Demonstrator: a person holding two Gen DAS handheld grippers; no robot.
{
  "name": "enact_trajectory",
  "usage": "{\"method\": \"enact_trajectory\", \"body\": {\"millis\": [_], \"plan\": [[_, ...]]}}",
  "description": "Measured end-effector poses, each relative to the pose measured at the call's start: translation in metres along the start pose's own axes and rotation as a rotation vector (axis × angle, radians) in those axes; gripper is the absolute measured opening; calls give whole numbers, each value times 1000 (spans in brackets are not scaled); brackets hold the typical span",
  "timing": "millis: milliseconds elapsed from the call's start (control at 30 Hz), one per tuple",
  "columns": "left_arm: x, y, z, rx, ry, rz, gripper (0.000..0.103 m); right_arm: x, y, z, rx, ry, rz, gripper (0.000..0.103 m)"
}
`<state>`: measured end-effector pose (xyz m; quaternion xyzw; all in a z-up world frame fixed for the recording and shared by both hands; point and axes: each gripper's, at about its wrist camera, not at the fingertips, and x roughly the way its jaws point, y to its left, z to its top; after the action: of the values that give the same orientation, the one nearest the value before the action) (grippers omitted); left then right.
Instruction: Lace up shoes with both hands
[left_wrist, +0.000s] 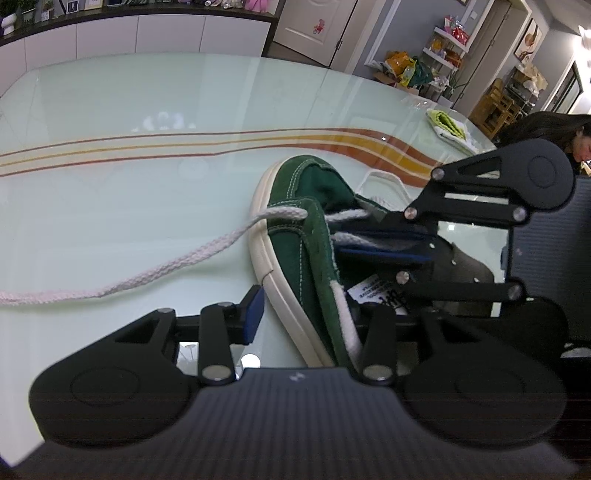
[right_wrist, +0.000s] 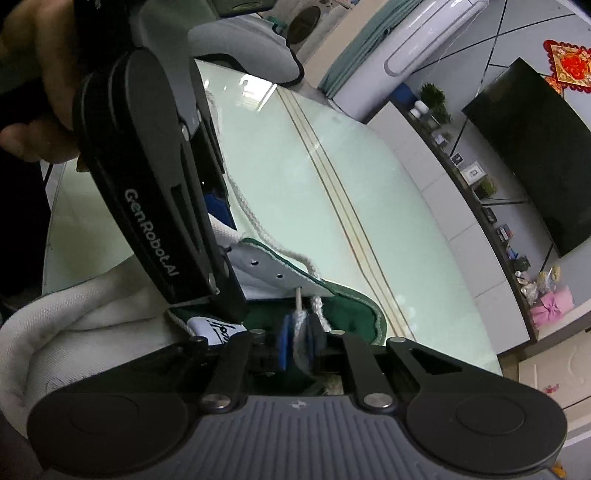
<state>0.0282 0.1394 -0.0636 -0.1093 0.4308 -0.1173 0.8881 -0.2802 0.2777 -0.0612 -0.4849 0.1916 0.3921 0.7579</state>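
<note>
Shoe (left_wrist: 295, 236) toe hidden behind grippers

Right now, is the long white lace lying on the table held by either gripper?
No. The white lace trails loose across the glass table, its end running out of view, away from the left gripper.

A home living-dining room: glass table (left_wrist: 147, 92), television (right_wrist: 535, 155), cluttered shelves (left_wrist: 447, 48), white cabinets (left_wrist: 147, 33).

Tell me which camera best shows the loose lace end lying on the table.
The left wrist view. There the white lace leaves an eyelet of the green shoe and trails left over the glass table, nothing covering it. The right wrist view shows only short lace pieces near the shoe, mostly behind the other tool.
</note>
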Motion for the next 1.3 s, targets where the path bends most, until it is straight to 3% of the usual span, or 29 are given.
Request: {"method": "enact_trajectory", "body": {"millis": [300,400,533,767,1200,1267,1300], "plan": [[2,-1,-1,2,2,9,42,10,9,6,-34,34,5,3],[3,-1,-1,3,1,8,42,11,8,5,-26,7,-10,3],[3,0,-1,3,0,9,44,5,4,2,-4,-64,-19,3],[-1,2,-1,4,-1,4,44,6,5,7,-46,-97,1,3],[-7,5,0,-1,-6,-33,44,14,2,10,-75,-71,-28,3],[-9,3,0,6,-12,-40,44,14,-2,9,-50,-72,-22,5],[-9,2,0,11,-14,-41,44,13,-3,8,-36,-72,-19,10]]}}
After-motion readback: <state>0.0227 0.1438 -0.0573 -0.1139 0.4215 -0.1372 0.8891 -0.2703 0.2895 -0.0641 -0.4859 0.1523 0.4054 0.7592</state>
